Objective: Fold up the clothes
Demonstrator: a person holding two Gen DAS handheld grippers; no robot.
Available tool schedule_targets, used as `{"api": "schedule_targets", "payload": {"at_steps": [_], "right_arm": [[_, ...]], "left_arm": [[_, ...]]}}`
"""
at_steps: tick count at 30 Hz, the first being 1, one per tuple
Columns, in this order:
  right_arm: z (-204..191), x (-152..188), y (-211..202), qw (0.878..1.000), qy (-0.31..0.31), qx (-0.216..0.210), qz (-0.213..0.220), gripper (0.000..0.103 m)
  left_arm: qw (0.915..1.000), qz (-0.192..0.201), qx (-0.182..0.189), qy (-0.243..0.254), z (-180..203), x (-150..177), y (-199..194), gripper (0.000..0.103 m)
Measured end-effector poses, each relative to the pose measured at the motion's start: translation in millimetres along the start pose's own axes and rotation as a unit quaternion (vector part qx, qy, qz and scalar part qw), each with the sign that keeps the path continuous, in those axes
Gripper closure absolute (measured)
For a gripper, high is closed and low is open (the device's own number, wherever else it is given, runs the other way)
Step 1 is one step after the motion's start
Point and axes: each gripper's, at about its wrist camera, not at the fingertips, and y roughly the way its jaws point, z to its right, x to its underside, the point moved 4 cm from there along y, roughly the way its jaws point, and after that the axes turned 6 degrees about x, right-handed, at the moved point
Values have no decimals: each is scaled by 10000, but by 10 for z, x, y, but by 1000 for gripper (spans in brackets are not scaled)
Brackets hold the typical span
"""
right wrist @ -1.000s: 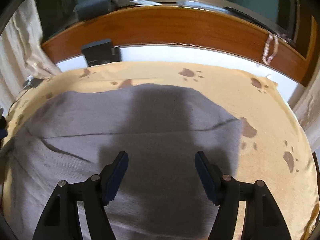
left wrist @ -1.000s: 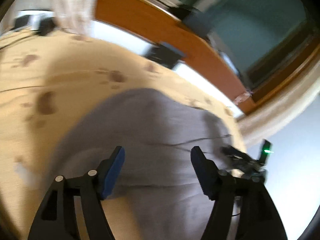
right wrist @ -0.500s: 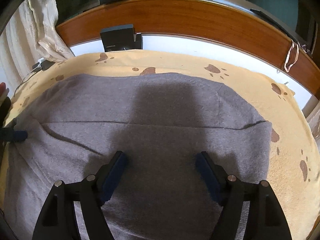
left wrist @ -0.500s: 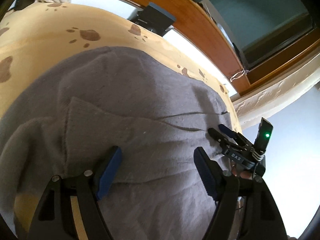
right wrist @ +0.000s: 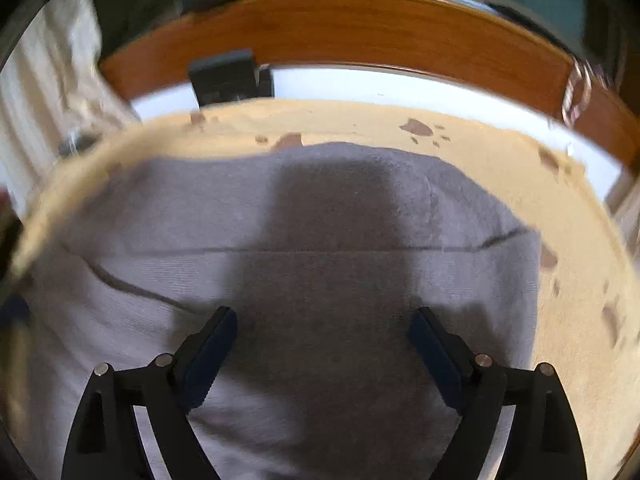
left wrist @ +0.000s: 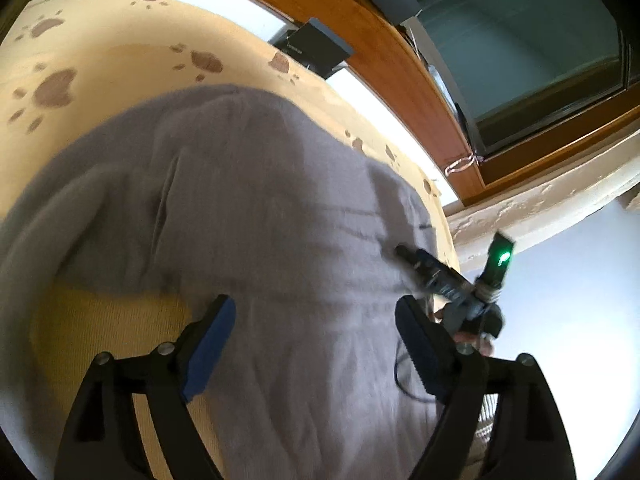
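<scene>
Now you're between folds: both hand-held grippers, left (left wrist: 316, 340) and right (right wrist: 322, 344), have just been opening, empty, above the grey garment (right wrist: 320, 240); next, pinch an edge.

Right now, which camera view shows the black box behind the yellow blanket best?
The left wrist view. There the black box is fairly sharp: its top face and edges show, lying between the yellow blanket and the wooden frame. In the right wrist view the same box is blurred, and the blanket's edge hides its lower part.
</scene>
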Motion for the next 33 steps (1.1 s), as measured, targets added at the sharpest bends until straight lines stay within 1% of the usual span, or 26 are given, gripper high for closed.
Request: {"api": "schedule_targets", "payload": {"at_steps": [1,3,5,7,8,9,10,12,13,14,15,16,17,19,23,25,27,29,31,33], "right_arm": [[-40,15,-79,9994,155,-310,25,12],[-210,68,-210,9977,51,-673,86,12],[-430,141,-248,9975,-500,-488,116,12],[-646,235,-243,9936,-1091,-280,104,12],[-716,293,-202,9915,-1277,-227,33,12],[-751,354,-143,9904,-1368,-203,-61,12],[-783,411,-91,9892,-1451,-182,-132,9],[-783,443,-86,9886,-1493,-178,56,7],[-782,446,-74,9885,-1502,-180,52,7],[-782,450,-61,9883,-1512,-183,49,6],[-782,454,-48,9882,-1522,-180,43,2],[-789,468,-27,9881,-1531,-140,27,1],[-793,464,-24,9882,-1526,-129,31,1],[-801,456,-13,9884,-1516,-119,36,1],[-822,452,-5,9886,-1501,-111,44,1],[-808,471,-51,9887,-1498,-96,54,1],[-807,469,-50,9887,-1497,-89,57,1],[-795,470,-49,9887,-1492,-100,56,1],[-789,472,-49,9888,-1488,-107,56,1],[-784,475,-49,9888,-1487,-107,58,1]], "left_arm": [[10000,-5,-9,-20,-9,68,-33,16],[9999,-43,28,-162,-67,198,-80,15],[9995,-39,95,-304,-122,302,-131,15],[9986,123,257,-449,-190,410,-256,15],[9980,209,303,-505,-216,446,-325,15],[9974,297,349,-560,-242,483,-396,15],[9966,408,389,-605,-267,521,-490,15],[9953,651,349,-620,-303,578,-700,15],[9950,792,238,-561,-311,592,-808,15],[9943,961,27,-450,-312,600,-916,15],[9929,1102,-245,-360,-313,604,-980,15],[9905,1242,-517,-271,-314,608,-1046,15],[9871,1381,-789,-180,-314,612,-1114,15],[9775,1645,-1321,-8,-314,620,-1248,15],[9675,1652,-1912,-52,-397,659,-1270,15],[9629,1646,-2137,-43,-417,673,-1260,15],[9598,1686,-2243,40,-405,697,-1281,15],[9498,1798,-2554,171,-395,729,-1332,15],[9366,1935,-2904,306,-405,768,-1410,15],[9272,2063,-3102,397,-401,793,-1491,15]]}}
